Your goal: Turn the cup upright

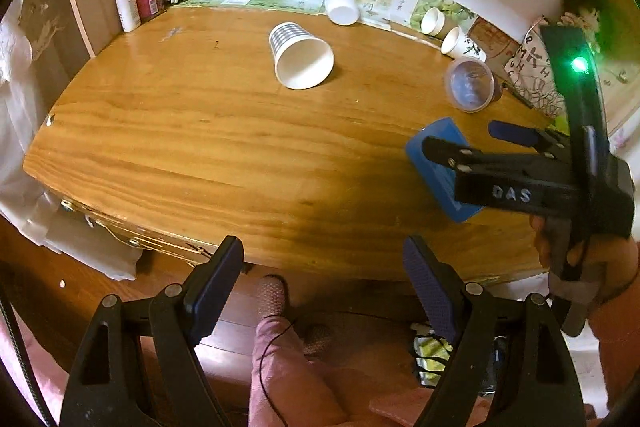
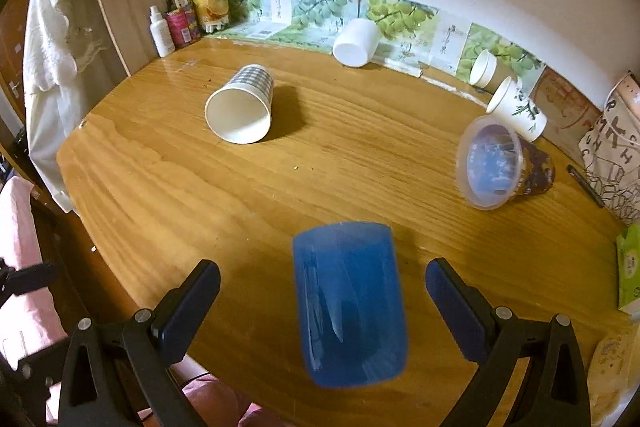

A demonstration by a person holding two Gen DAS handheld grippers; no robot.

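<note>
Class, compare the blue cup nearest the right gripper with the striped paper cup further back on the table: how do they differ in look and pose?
The blue cup is smooth blue plastic; the striped paper cup is white inside with grey bands outside. The blue cup lies between the open jaws of the right gripper; the striped paper cup lies far from both grippers. The striped paper cup's mouth faces the cameras; the blue cup's does not show. Both lie on their sides on the wooden table.

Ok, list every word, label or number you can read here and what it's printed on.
"DAS": white letters on the body of the right gripper.
Large black capital letters, including "H", on the white bag: no whole word readable.
Labels on the bottles and cartons in the corner: too small.
Writing on the grape posters: blurred.
</note>
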